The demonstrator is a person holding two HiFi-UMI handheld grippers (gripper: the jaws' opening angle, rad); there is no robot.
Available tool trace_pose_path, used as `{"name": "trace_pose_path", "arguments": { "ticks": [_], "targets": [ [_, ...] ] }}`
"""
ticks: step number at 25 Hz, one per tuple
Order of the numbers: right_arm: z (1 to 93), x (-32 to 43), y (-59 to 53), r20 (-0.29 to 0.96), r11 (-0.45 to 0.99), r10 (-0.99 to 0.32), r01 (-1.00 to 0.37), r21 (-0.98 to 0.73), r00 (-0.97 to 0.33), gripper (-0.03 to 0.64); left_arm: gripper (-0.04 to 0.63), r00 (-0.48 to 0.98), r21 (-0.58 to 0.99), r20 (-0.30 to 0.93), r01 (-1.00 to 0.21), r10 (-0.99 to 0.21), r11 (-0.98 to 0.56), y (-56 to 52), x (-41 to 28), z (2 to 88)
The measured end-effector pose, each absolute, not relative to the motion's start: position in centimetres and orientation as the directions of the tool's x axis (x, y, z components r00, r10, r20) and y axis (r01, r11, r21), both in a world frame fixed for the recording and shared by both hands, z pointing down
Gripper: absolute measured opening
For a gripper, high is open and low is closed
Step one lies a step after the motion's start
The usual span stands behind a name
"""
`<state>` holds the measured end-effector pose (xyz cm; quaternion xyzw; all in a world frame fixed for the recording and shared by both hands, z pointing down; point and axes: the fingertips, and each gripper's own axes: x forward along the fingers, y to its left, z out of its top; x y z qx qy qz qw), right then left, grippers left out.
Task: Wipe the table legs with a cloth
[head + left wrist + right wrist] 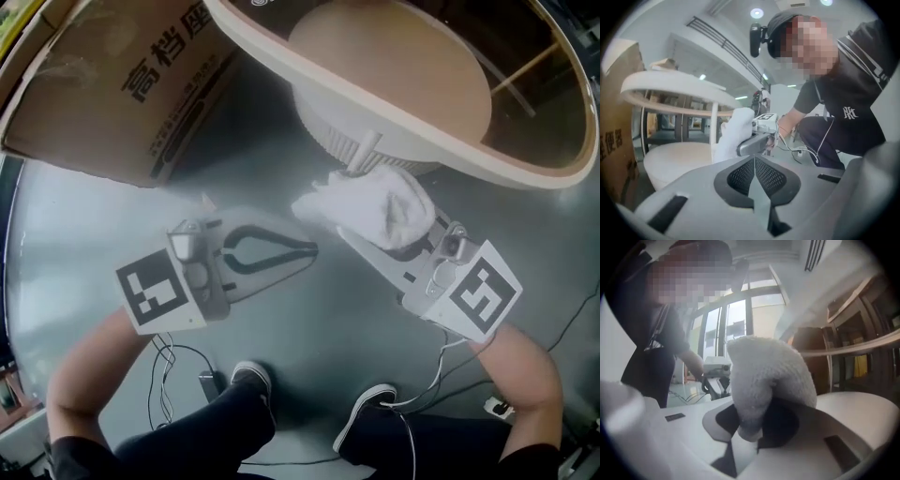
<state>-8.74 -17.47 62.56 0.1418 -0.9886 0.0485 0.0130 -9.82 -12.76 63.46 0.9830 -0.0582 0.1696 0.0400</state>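
A white cloth [380, 208] is bunched against the thin white table leg [364, 152], just under the round table's pale rim [394, 141]. My right gripper [354, 232] is shut on the cloth [764, 380], which covers its fingertips. My left gripper [309, 249] hangs to the left of the cloth, above the floor, shut with nothing in it. In the left gripper view its jaws [754, 159] meet, and beyond them the cloth [733, 133] rests beside the leg [714, 124].
A large cardboard box [122, 84] stands at the left, close to the table. The table's round lower shelf [389, 56] sits behind the leg. Cables [178, 361] trail over the grey floor near the person's shoes [253, 377].
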Motion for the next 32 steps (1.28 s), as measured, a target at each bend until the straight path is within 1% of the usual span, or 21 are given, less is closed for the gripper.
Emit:
{"name": "trace_pose_path", "arguments": {
  "ticks": [3,5,7,10,12,15,16,19,21,26,29,32],
  "targets": [
    [58.5,-9.1,-18.5,-0.045,0.949,-0.308,-0.304,-0.082,-0.950,0.072,0.006,0.945,-0.066,0.315,-0.065,-0.082,-0.996,-12.5,-9.6,59.6],
    [57.5,-9.1,-19.2,-0.076,0.944,-0.326,-0.319,-0.089,-0.942,0.072,0.006,0.953,-0.126,0.294,-0.034,-0.070,-0.991,-12.4,-9.0,58.5],
    [57.3,-9.2,-20.1,-0.093,0.934,-0.349,-0.339,-0.112,-0.932,0.072,0.006,0.951,-0.149,0.303,-0.011,-0.056,-0.989,-12.4,-8.8,58.9],
    [57.6,-9.3,-20.6,-0.103,0.928,-0.361,-0.346,-0.139,-0.927,0.071,0.006,0.944,-0.122,0.327,-0.001,-0.041,-0.993,-12.5,-9.1,60.5],
    [58.3,-8.9,-20.5,-0.078,0.918,-0.374,-0.357,-0.171,-0.924,0.071,0.007,0.943,-0.085,0.331,-0.003,-0.031,-0.996,-12.4,-9.4,61.1],
    [60.4,-8.4,-19.9,-0.004,0.905,-0.385,-0.376,-0.199,-0.923,0.071,0.006,0.935,-0.003,0.355,-0.017,-0.017,-1.000,-12.1,-10.2,62.4],
    [61.6,-8.4,-19.8,0.010,0.905,-0.380,-0.374,-0.205,-0.925,0.071,0.006,0.928,0.036,0.373,-0.038,-0.022,-0.999,-12.3,-10.5,63.5],
    [66.8,-8.8,-20.6,0.008,0.916,-0.352,-0.346,-0.201,-0.936,0.071,0.006,0.902,0.152,0.426,-0.152,-0.074,-0.977,-14.1,-11.5,68.2],
    [70.5,-9.2,-21.1,0.031,0.916,-0.342,-0.341,-0.210,-0.939,0.071,0.006,0.901,0.181,0.426,-0.180,-0.088,-0.967,-15.2,-11.5,70.2],
    [76.7,-10.2,-20.8,0.156,0.894,-0.344,-0.374,-0.246,-0.926,0.071,0.006,0.916,0.207,0.397,-0.140,-0.048,-0.968,-14.9,-11.0,71.1],
    [80.6,-10.7,-20.8,0.206,0.878,-0.352,-0.398,-0.265,-0.913,0.071,0.006,0.915,0.212,0.404,-0.118,-0.023,-0.970,-14.5,-10.6,72.7],
    [84.4,-11.1,-21.2,0.251,0.872,-0.354,-0.414,-0.259,-0.901,0.071,0.006,0.910,0.223,0.413,-0.124,-0.021,-0.967,-14.4,-10.5,74.7]
  ]
}}
